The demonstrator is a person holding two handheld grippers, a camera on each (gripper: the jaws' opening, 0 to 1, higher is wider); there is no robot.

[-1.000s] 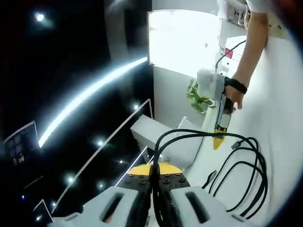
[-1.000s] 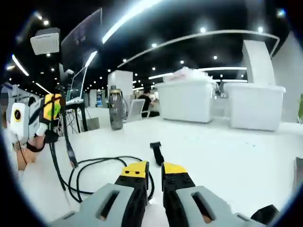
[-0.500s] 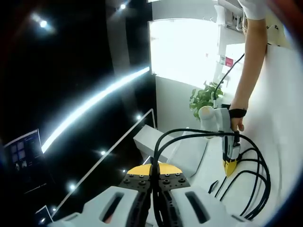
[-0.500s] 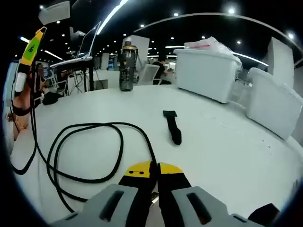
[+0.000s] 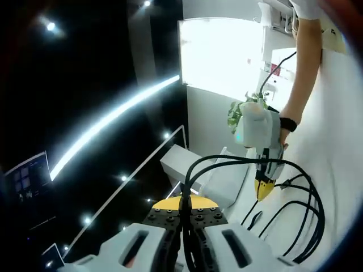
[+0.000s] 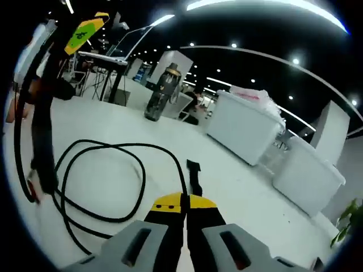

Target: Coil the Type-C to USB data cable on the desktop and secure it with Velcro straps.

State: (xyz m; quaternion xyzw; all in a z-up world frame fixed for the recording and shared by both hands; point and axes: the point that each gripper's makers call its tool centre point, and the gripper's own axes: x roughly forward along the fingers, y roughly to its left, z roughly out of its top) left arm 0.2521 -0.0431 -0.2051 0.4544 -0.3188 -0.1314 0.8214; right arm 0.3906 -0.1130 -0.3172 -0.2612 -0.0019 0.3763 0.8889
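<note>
Right gripper view takes in the white table across the middle of the frame, with two white bins at centre right and a dark bottle standing upper centre. On that table the black data cable lies in loose loops at the left and lower centre, one strand running in to the yellow tips of the right tongs at bottom centre; those tongs are closed together with the strand pinched between them. Just above the tips lies the black Velcro strap, apart from the loops. At upper left the left tongs appear raised, cable hanging from them down the left edge. In the left gripper view the left tongs at bottom centre are clamped on the data cable, which arcs up and over to the right where further loops sag at lower right; the right tongs point down among those loops at centre right, held by a hand. The step in hand looks like gathering the loops into one coil, and to do it well I would keep the left grip fixed as the anchor, feed each turn to about the same size, and lay turns beside one another, not crossed, so the bundle stays flat. The coil should end near the strap, since the strap is small and lies flat, and one grip will have to let go to lift it.
</note>
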